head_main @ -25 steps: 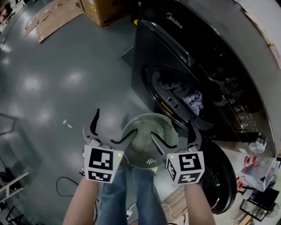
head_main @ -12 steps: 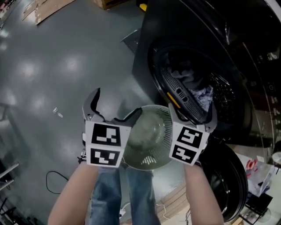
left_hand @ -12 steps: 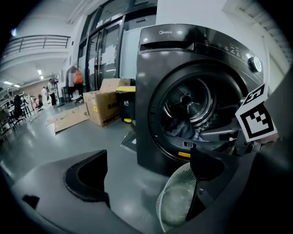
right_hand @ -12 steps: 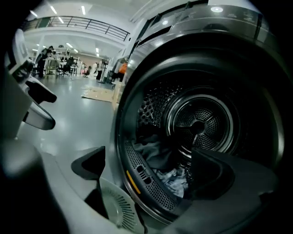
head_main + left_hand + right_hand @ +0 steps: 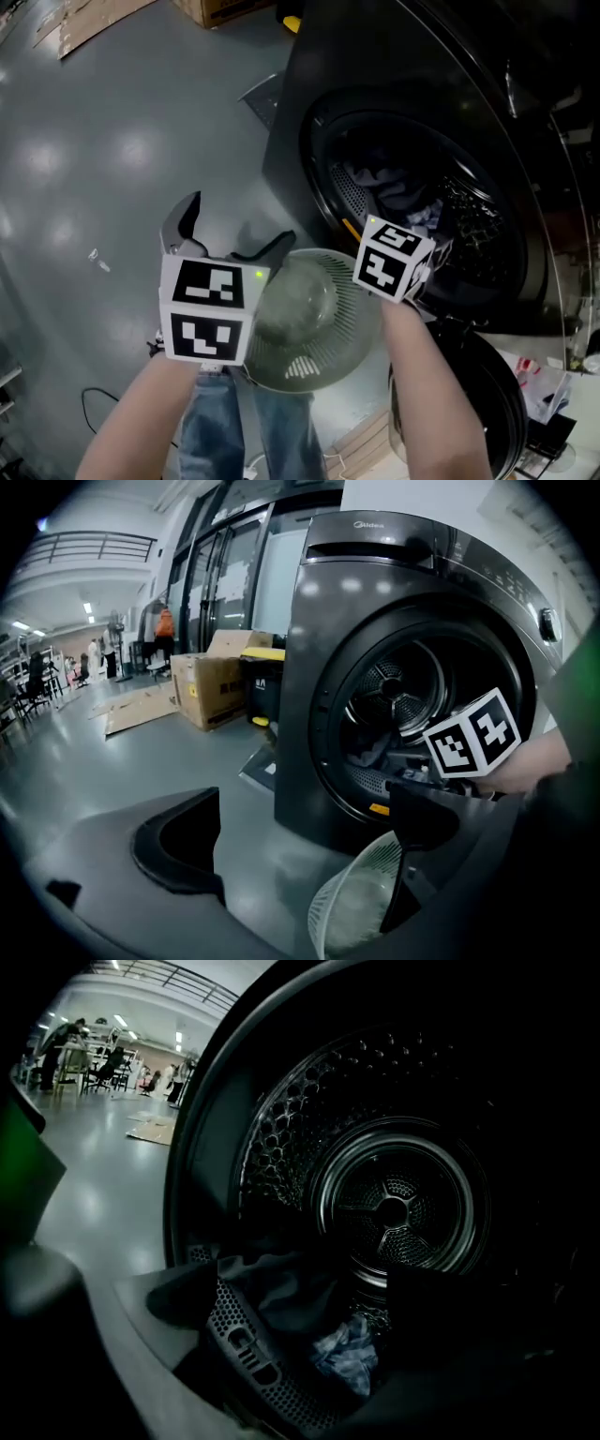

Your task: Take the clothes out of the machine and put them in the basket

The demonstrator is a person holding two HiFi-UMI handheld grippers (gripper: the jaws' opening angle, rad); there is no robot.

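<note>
Right gripper [image 5: 300, 1309] is wide open and empty. It's aimed into the mouth of the machine [image 5: 309, 84], and the clothes sit between and just past its jaws.

What could go wrong:
- My lower jaw could snag on the perforated filter [image 5: 239, 1358] at the drum lip, because the dark garment [image 5: 281, 1288] is draped right over it.
- I could pinch only a thin fold. The cloth looks limp, so I'd guess it slips out halfway.
- Pulling the dark piece may drag the blue-and-white patterned piece [image 5: 349, 1352] along with it. That piece could then drop on the floor [image 5: 112, 141] short of the basket [image 5: 314, 352].
- The drum is dark (contrast in the right gripper view is poor), so depth is easy to misjudge.

Where things are:
- The clothes are still in the machine, low in the drum [image 5: 394, 1204] near the front.
- The dark garment is nearest my right gripper. The patterned one is just behind and below it.
- Neither is touched yet, as far as I can tell.
- The basket is empty and sits on the floor just below and in front of the opening, between my two arms.

Left gripper [image 5: 232, 230] is also wide open and holding nothing. It hangs outside the machine, with its right jaw over the basket rim. I can't tell whether they touch.
</note>
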